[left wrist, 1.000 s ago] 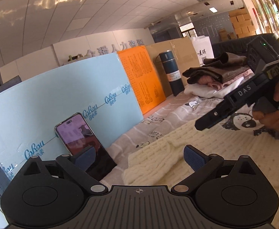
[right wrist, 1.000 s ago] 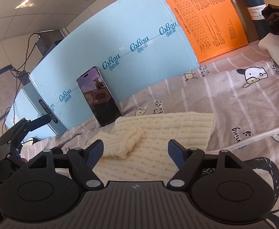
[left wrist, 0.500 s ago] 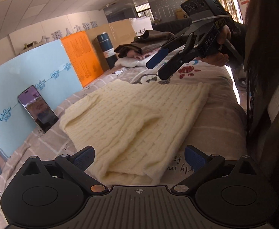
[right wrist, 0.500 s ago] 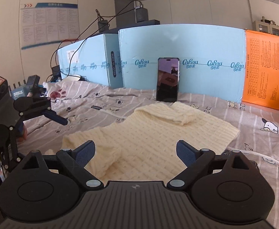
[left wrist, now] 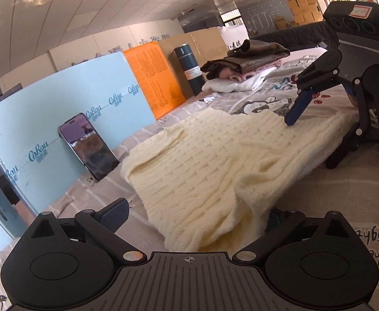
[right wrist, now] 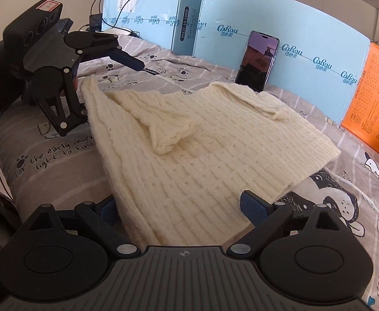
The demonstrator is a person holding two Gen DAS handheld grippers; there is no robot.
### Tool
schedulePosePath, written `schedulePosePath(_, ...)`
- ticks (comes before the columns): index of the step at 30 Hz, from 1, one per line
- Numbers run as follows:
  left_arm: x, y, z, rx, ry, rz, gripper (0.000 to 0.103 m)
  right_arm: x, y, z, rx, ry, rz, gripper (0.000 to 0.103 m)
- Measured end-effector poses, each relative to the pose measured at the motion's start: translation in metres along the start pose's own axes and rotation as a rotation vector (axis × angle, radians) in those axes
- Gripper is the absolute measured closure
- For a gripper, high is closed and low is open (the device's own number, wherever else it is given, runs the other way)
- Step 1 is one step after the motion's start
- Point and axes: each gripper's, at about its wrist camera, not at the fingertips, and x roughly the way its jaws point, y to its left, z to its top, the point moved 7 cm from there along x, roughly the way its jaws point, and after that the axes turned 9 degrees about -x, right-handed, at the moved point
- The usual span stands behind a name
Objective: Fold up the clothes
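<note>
- Cream knit sweater (right wrist: 210,153) lies partly folded on grey printed bedsheet (right wrist: 47,155), sleeve bunched at centre.
- Right gripper (right wrist: 179,207): pitched down at near hem, jaws spread, closing, fabric between, not pinched.
- Left gripper (left wrist: 194,215): same on opposite edge, wide, closing.
- Phone (right wrist: 258,61) at 1 o'clock against blue boxes (right wrist: 306,51); clothes pile (left wrist: 243,64) at 1 o'clock in left view.

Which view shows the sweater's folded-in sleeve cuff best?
The right wrist view: the sleeve cuff lies bunched in plain sight on the cream sweater. The left wrist view shows the sweater side-on, with the sleeve just a low ridge.
</note>
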Motion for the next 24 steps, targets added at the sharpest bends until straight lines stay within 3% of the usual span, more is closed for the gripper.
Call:
schedulePosePath(1, 0.000, -0.002, -0.001, 0.014, 0.012, -0.025, 0.016, -0.001, -0.001, 0.002, -0.016, -0.025, 0.009, 0.036)
schedulePosePath(2, 0.000, -0.004, -0.002, 0.032, 0.019, -0.052, 0.034, -0.002, 0.000, 0.003, -0.033, -0.050, 0.019, 0.063)
schedulePosePath(3, -0.001, -0.008, -0.001, 0.048, 0.017, -0.079, 0.045, -0.003, 0.000, 0.006, -0.046, -0.076, 0.040, 0.073)
schedulePosePath(4, -0.002, -0.011, 0.001, 0.063, 0.012, -0.105, 0.064, -0.005, -0.001, 0.009, -0.049, -0.098, 0.058, 0.088)
schedulePosePath(5, -0.002, -0.013, 0.004, 0.079, 0.001, -0.113, 0.078, -0.007, -0.002, 0.012, -0.046, -0.117, 0.069, 0.089)
schedulePosePath(6, -0.003, -0.014, 0.008, 0.095, -0.012, -0.113, 0.083, -0.009, -0.005, 0.016, -0.048, -0.142, 0.063, 0.090)
schedulePosePath(12, 0.010, 0.014, 0.053, 0.138, -0.141, -0.020, 0.084, -0.025, -0.044, 0.050, -0.052, -0.333, -0.068, 0.091)
schedulePosePath(16, 0.036, 0.038, 0.084, 0.140, -0.191, -0.002, 0.084, -0.023, -0.089, 0.069, 0.018, -0.424, -0.140, 0.091)
schedulePosePath(19, 0.068, 0.057, 0.099, 0.097, -0.195, -0.001, 0.084, -0.012, -0.128, 0.075, 0.115, -0.451, -0.174, 0.091)
schedulePosePath(24, 0.120, 0.076, 0.102, 0.008, -0.153, 0.012, 0.083, 0.027, -0.180, 0.071, 0.263, -0.393, -0.214, 0.091)
